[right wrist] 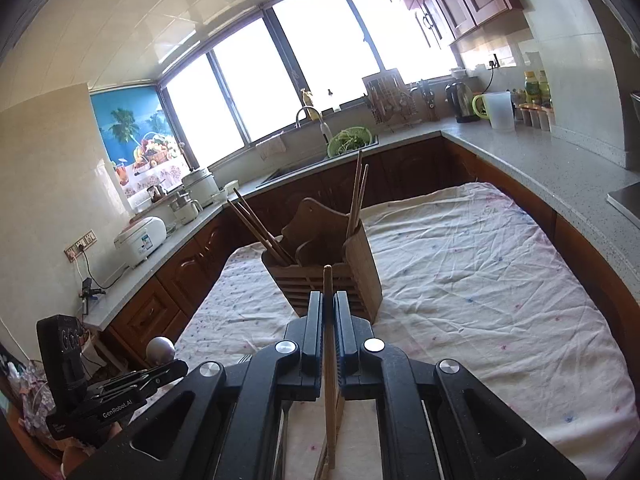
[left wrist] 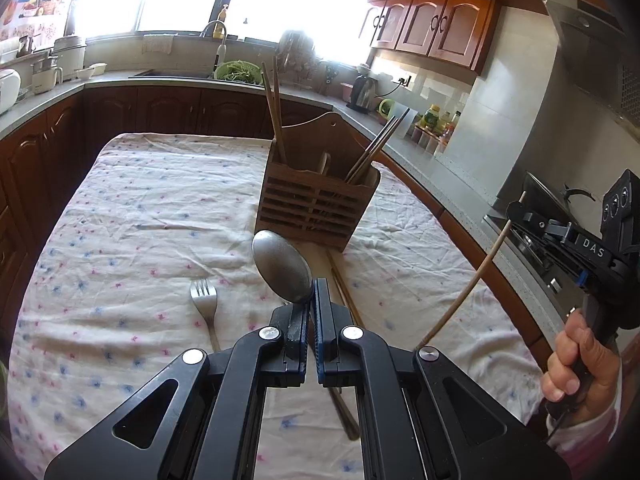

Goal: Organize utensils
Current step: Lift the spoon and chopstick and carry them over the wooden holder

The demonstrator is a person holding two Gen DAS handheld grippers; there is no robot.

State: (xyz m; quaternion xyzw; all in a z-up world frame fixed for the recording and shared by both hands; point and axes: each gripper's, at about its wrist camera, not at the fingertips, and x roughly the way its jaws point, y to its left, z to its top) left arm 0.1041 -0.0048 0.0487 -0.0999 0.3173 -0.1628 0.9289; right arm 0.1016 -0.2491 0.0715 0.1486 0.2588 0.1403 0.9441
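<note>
My left gripper (left wrist: 311, 304) is shut on a metal spoon (left wrist: 282, 266), bowl up, held above the cloth in front of the wooden utensil holder (left wrist: 318, 208). The spoon's bowl also shows in the right wrist view (right wrist: 160, 348). My right gripper (right wrist: 329, 300) is shut on a single wooden chopstick (right wrist: 329, 344), which points toward the holder (right wrist: 332, 276). In the left wrist view the right gripper (left wrist: 516, 212) holds that chopstick (left wrist: 476, 276) at the right. Chopsticks (left wrist: 272, 108) stand in the holder's left and right compartments. A fork (left wrist: 205, 300) lies on the cloth.
The floral tablecloth (left wrist: 140, 216) covers the table. More wooden chopsticks (left wrist: 344, 292) lie on it under my left gripper. Counters surround the table, with a sink and green colander (left wrist: 236, 70), a kettle (left wrist: 362, 94), a rice cooker (right wrist: 140, 240) and a stove (left wrist: 548, 204).
</note>
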